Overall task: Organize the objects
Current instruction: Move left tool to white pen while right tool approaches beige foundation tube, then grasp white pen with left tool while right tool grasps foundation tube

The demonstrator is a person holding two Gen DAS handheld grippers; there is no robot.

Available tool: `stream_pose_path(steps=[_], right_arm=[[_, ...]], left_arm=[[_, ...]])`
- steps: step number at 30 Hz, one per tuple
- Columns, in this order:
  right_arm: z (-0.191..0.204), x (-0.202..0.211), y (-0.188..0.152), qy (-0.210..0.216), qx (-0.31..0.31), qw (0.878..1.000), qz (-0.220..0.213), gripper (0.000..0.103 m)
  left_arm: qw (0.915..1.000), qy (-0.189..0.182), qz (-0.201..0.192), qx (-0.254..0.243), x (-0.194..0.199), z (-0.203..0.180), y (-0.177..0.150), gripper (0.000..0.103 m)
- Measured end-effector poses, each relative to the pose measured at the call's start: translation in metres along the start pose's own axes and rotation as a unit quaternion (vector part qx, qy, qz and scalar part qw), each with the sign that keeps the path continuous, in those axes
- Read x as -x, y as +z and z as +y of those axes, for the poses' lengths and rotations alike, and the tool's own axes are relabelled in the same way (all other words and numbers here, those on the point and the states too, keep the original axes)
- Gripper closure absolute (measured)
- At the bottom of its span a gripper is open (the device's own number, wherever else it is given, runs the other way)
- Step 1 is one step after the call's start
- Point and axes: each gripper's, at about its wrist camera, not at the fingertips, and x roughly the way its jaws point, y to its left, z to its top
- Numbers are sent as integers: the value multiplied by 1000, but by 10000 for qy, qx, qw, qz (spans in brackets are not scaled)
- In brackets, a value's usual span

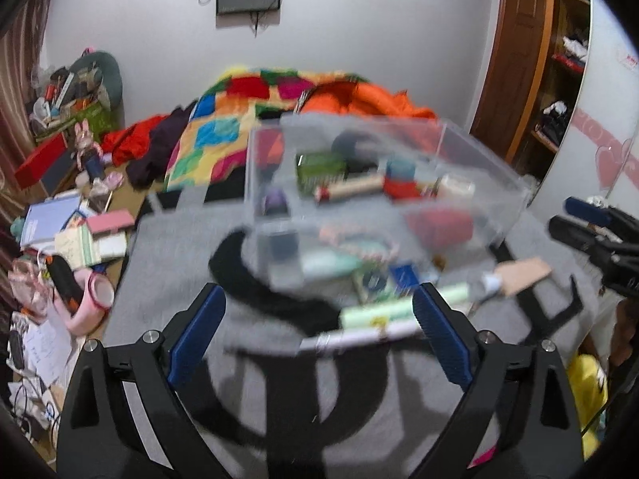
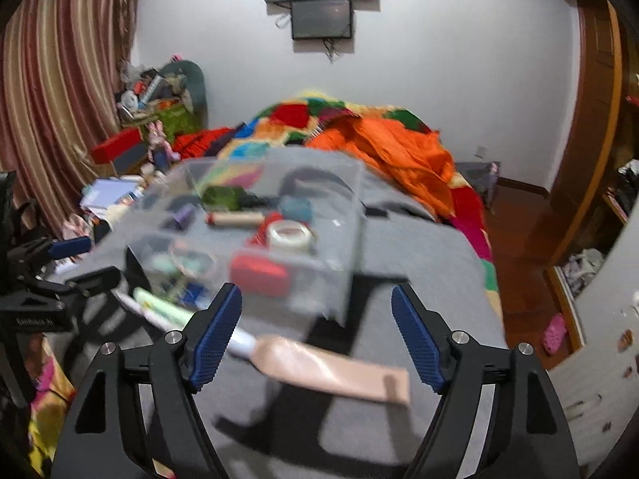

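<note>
A grey cloth (image 2: 419,263) covered the work surface, its far edge meeting a heap of patchwork and orange bedding (image 1: 359,95), its right edge dropping to bare wooden floor (image 2: 515,239). To the left the cloth ended beside a crowded clutter of books and boxes (image 1: 80,223), which left little free room on that side; the near stretch of cloth under both tools lay open.

On the cloth stood a clear compartmented box (image 1: 471,167), blurred by motion in both views. Its contents were hard to sort out: a roll of tape (image 2: 289,233), a red block (image 2: 259,271), a green packet (image 1: 319,167) and a tan cylinder (image 1: 351,189) could be made out, the rest only smears of colour.

A black strap (image 1: 255,279) curved across the cloth just left of the box, its far end hidden behind the box wall. Pale green and white tubes (image 1: 379,313) lay before the box, partly cut off by a blue pad.

A beige tube (image 2: 327,367) lay flat on the cloth in front of the box, near its right corner.

The left gripper (image 1: 319,335) had its jaws spread wide, holding nothing. The right gripper (image 2: 315,335) stood with jaws apart; the beige tube lay between them, clear of both pads.
</note>
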Motion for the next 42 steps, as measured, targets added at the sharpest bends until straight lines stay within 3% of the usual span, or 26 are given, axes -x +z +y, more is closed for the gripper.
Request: stream_pose_path(steps=[8,18,21,26,34,42], right_arm=[[-21,-14,-43,-101,-173,9982,572,29],[-25,-39,-50,138,171,9953,947,28],[-18,-43,-46,353,503,9938,928,25],[-9,-42,-37,306,864,9918,894,23],[5,-31,-33,315,1183,9885,886,23],[11,-19,-36,427,1312,9870,828,23]], left_arm=[[9981,-199,576,84,-21,5,-30,7],[9962,-353,649,-453,-38,-21,-7,7],[9937,-511,800,-603,-44,-28,-7,7],[9906,-671,897,-785,-43,-36,-17,8],[9861,-1090,993,-772,-15,-36,-32,30],[9862,-1021,886,-959,-17,-40,-19,30]])
